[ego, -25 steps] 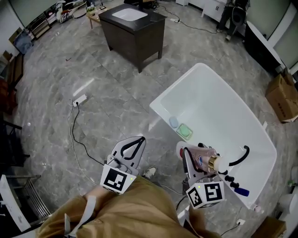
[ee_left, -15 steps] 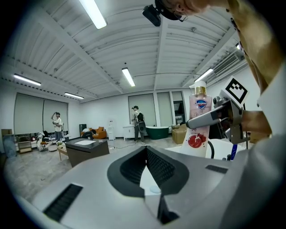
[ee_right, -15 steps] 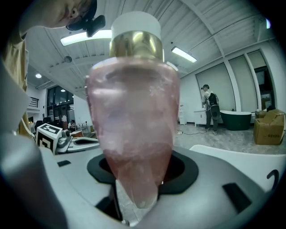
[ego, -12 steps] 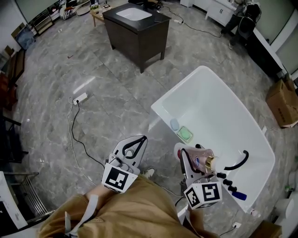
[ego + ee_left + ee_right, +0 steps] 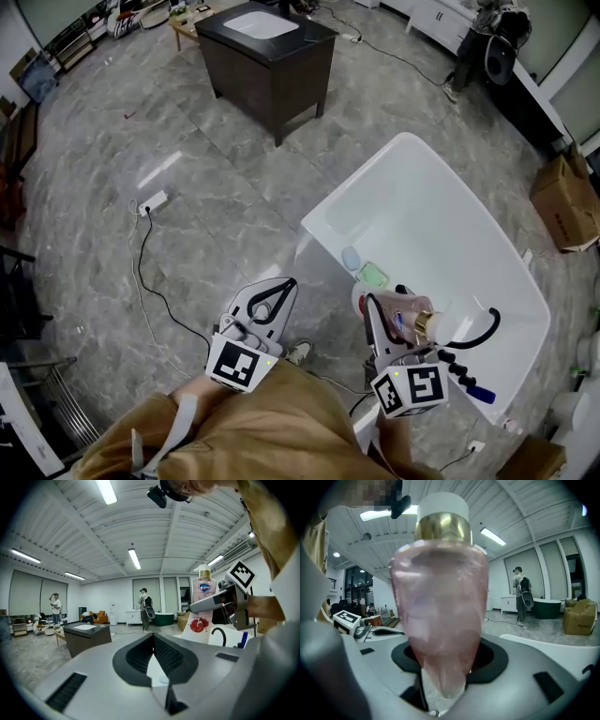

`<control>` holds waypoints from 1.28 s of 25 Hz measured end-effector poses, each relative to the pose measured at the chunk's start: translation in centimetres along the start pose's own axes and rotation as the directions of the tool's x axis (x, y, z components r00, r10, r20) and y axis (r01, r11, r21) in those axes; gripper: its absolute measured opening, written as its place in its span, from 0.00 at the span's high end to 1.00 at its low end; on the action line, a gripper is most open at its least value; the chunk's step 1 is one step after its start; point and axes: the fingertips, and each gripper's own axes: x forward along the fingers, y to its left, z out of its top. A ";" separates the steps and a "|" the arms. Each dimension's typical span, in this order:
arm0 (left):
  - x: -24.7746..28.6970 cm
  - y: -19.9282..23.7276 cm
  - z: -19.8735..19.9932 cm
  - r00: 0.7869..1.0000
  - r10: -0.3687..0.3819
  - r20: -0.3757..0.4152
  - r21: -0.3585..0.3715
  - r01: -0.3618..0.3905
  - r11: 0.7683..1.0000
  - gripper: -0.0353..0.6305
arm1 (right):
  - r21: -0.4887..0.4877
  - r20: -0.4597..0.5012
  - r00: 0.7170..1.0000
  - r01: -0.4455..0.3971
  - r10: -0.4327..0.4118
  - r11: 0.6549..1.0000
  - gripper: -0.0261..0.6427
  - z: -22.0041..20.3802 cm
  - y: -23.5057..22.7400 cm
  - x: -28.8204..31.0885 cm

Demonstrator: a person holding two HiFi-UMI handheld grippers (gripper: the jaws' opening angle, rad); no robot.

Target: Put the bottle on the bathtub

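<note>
Nearest, at the left, the left hand-held gripper [image 5: 285,284] is clenched: in its own view the left hand-held gripper [image 5: 153,636] has its two tips touching with nothing between them. At the right, the right hand-held gripper [image 5: 371,307] is grasping the pink bottle [image 5: 405,315]. The right gripper view shows the bottle [image 5: 439,616] filling the space between the jaws, with a gold collar and a white cap at its top. Seen from the left gripper view, the bottle [image 5: 202,605] stands upright, with a red fruit picture on its label.

In the head view the bottle is held in the air over the near left rim of the white bathtub [image 5: 349,187], not resting on it. Just right of the cap, a curved black faucet [image 5: 484,324] rises from the tub's near end. Just beyond the bottle, a green soap dish [image 5: 373,275] sits at the left rim, with a pale blue oval piece [image 5: 351,258] beside it.

Farther left, a white power strip [image 5: 152,201] lies on the grey marbled floor [image 5: 216,169]. Beyond it stands a dark vanity cabinet [image 5: 267,58] with a white basin. A cardboard box [image 5: 562,202] sits at the far right.
</note>
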 end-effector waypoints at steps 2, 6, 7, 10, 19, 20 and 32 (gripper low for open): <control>0.2 0.8 -0.5 1.000 -0.005 -0.011 -0.019 0.005 1.000 0.94 | -0.011 0.002 1.000 0.013 -0.013 1.000 0.62 0.3 0.0 0.9; 1.5 2.6 -1.0 1.000 -0.016 -0.016 -0.028 0.016 0.999 0.94 | -0.033 -0.007 0.999 0.040 -0.040 0.999 0.62 0.6 -0.7 3.2; 1.8 3.1 -1.2 1.000 -0.020 -0.017 -0.030 0.020 0.999 0.94 | -0.035 -0.009 0.999 0.047 -0.048 0.998 0.62 0.6 -0.9 3.8; 2.8 4.4 -1.7 0.999 -0.034 -0.020 -0.027 0.033 0.999 0.94 | -0.049 -0.010 0.997 0.072 -0.073 0.996 0.62 0.4 -1.4 5.5; 4.7 6.3 -3.6 0.994 -0.093 -0.059 0.043 0.096 0.994 0.94 | -0.044 -0.010 0.992 0.129 -0.129 0.991 0.62 -1.8 -3.5 11.0; 5.2 6.6 -4.1 0.993 -0.096 -0.068 0.036 0.098 0.994 0.94 | -0.044 -0.012 0.991 0.132 -0.133 0.990 0.62 -2.1 -3.9 11.7; 8.9 9.2 -11.0 0.983 -0.107 -0.150 -0.060 0.099 0.993 0.94 | -0.060 -0.041 0.988 0.147 -0.150 0.987 0.62 -8.1 -6.3 18.9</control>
